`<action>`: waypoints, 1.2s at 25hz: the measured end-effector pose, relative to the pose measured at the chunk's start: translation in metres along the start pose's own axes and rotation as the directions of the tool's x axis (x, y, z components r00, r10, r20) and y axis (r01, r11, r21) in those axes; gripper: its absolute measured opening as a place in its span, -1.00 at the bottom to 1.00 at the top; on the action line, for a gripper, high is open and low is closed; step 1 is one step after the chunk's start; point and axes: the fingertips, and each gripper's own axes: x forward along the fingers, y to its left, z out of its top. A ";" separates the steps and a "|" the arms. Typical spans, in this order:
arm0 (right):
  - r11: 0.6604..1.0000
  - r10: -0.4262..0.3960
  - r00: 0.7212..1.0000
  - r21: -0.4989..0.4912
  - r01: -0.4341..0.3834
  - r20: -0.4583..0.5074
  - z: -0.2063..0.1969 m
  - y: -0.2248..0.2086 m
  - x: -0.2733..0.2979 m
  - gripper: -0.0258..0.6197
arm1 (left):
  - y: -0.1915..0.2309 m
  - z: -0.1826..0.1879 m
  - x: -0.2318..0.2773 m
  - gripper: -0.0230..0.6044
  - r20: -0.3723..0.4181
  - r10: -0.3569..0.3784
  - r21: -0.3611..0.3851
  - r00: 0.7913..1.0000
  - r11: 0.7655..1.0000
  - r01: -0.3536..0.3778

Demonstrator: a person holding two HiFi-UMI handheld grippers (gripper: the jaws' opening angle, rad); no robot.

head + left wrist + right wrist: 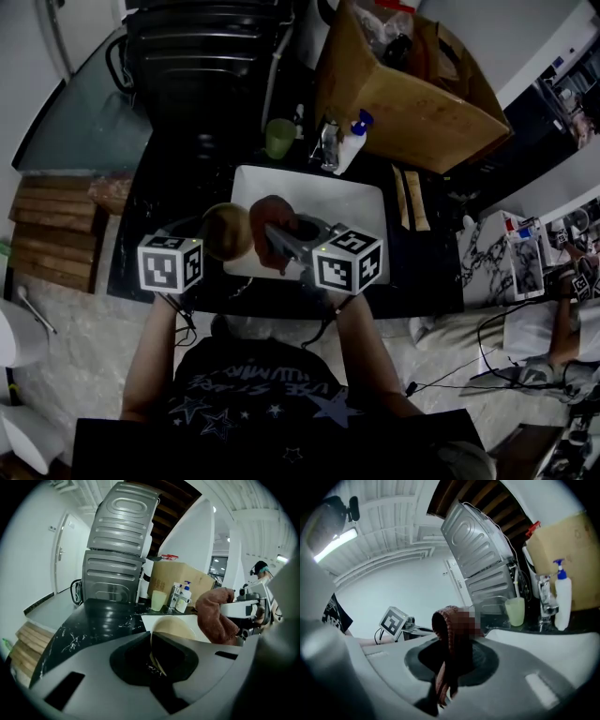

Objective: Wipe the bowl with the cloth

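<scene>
A tan bowl (228, 231) is tipped on its side, held up over the left edge of a white mat (352, 202). My left gripper (208, 247) is shut on its rim; in the left gripper view the bowl's thin rim (174, 627) runs down between the jaws of the left gripper (153, 662). A reddish-brown cloth (271, 223) hangs just right of the bowl, with my right gripper (275, 247) shut on it. The right gripper view shows the cloth (449, 634) bunched and pinched in the right gripper (446, 679). Whether cloth (215, 615) and bowl touch I cannot tell.
At the back of the black marbled counter (169, 178) stand a green cup (278, 138), a white pump bottle (352, 142) and a tap. Behind them are a cardboard box (412, 89) and a dark ribbed appliance (202, 52). Wooden planks (56, 225) lie left.
</scene>
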 end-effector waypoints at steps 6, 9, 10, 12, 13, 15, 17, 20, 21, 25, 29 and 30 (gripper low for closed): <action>0.987 -0.119 0.992 -0.116 0.113 -0.052 -0.028 -0.024 -0.020 -0.74 | 0.018 0.021 -0.023 -0.86 0.093 0.017 -0.085 0.996 0.996 -0.009; 0.980 -0.105 0.991 -0.178 0.090 -0.079 -0.048 -0.013 -0.011 -0.74 | 0.015 0.040 -0.035 -0.86 0.154 -0.001 -0.097 0.988 0.995 0.017; 0.978 -0.083 0.995 -0.198 0.069 -0.061 -0.047 -0.005 -0.007 -0.74 | 0.012 0.044 -0.037 -0.86 0.165 -0.015 -0.107 0.986 0.994 0.033; 0.969 -0.037 0.999 -0.244 0.033 -0.009 -0.039 0.012 0.002 -0.74 | 0.006 0.048 -0.038 -0.86 0.172 -0.042 -0.130 0.984 0.989 0.065; 0.963 -0.023 1.000 -0.267 0.026 0.016 -0.034 0.018 0.005 -0.74 | 0.003 0.048 -0.038 -0.86 0.171 -0.050 -0.136 0.984 0.988 0.074; 0.950 -0.023 0.999 -0.310 0.036 0.047 -0.026 0.024 0.008 -0.74 | 0.000 0.048 -0.038 -0.86 0.171 -0.057 -0.136 0.984 0.987 0.081; 0.939 -0.034 0.997 -0.340 0.053 0.062 -0.021 0.023 0.006 -0.74 | -0.001 0.046 -0.039 -0.86 0.157 -0.073 -0.126 0.985 0.988 0.094; 0.932 -0.014 0.997 -0.360 0.040 0.074 -0.015 0.020 0.002 -0.74 | -0.007 0.036 -0.041 -0.86 0.102 -0.143 -0.078 0.984 0.985 0.151; 0.929 0.005 0.997 -0.369 0.023 0.075 -0.013 0.020 0.001 -0.74 | -0.011 0.032 -0.042 -0.86 0.080 -0.177 -0.055 0.981 0.982 0.181; 0.903 0.138 0.989 -0.416 -0.105 0.050 -0.004 0.028 0.002 -0.74 | -0.026 0.022 -0.048 -0.86 0.017 -0.310 0.043 0.951 0.950 0.309; 0.864 0.270 0.962 -0.432 -0.258 -0.033 -0.005 0.041 0.013 -0.74 | -0.040 0.017 -0.063 -0.86 -0.026 -0.456 0.147 0.890 0.879 0.454; 0.850 0.299 0.952 -0.436 -0.297 -0.066 -0.006 0.045 0.017 -0.74 | -0.044 0.017 -0.068 -0.86 -0.038 -0.494 0.178 0.869 0.852 0.492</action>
